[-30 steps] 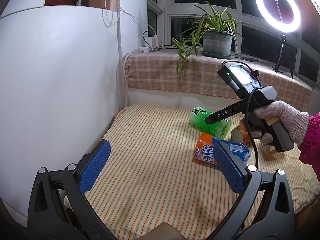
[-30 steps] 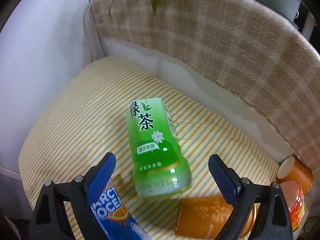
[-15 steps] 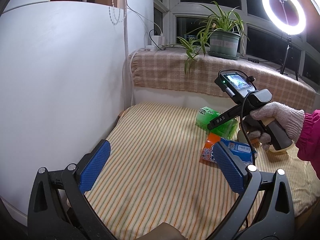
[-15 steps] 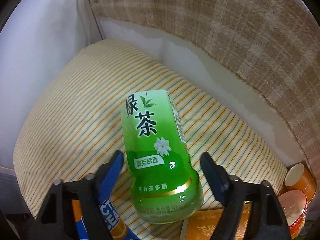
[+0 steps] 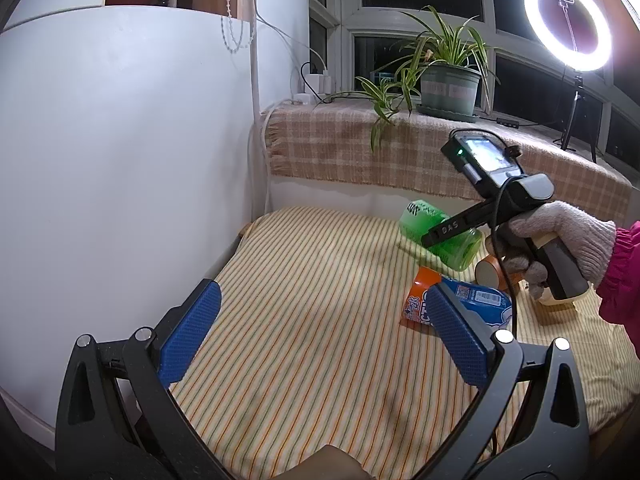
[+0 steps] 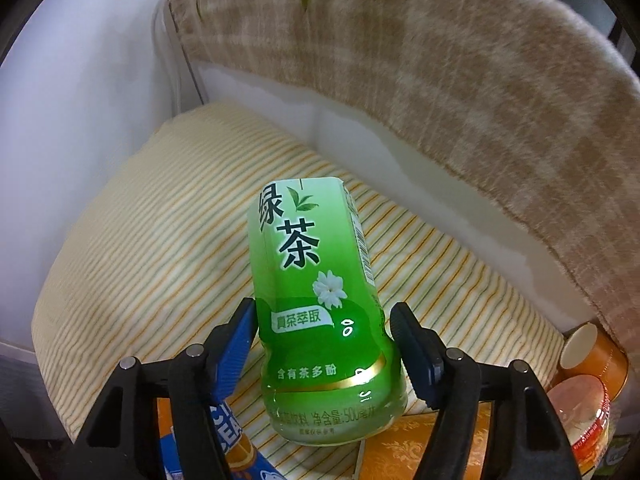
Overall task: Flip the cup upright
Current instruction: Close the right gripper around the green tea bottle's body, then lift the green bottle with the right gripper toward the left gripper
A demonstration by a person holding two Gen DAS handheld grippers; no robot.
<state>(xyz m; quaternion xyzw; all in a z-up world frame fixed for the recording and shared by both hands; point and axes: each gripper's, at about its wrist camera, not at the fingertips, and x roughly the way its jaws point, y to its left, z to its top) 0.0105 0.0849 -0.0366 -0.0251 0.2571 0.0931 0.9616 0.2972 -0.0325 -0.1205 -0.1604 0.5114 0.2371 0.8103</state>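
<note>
A green tea cup [image 6: 316,320] with white lettering lies on its side on the striped cloth [image 6: 140,260]; it also shows in the left wrist view as the green cup [image 5: 420,220] at the back right. My right gripper [image 6: 322,308] straddles its lower half, with both blue pads against its sides. A gloved hand [image 5: 560,232] holds that right gripper [image 5: 434,236]. My left gripper [image 5: 320,304] hangs open over the cloth at the front, nothing between its fingers.
A blue-and-orange packet [image 5: 460,304] lies just in front of the green cup. Orange cups [image 6: 592,344] lie on their sides at the right, beside a red-lidded tub [image 6: 580,404]. A white curved wall [image 5: 120,160] bounds the left, a plaid-covered ledge [image 5: 360,152] with a potted plant [image 5: 448,84] the back.
My right gripper moved in over the green cup and its fingers narrowed from wide apart to against its sides. The left gripper drew back a little and stayed open.
</note>
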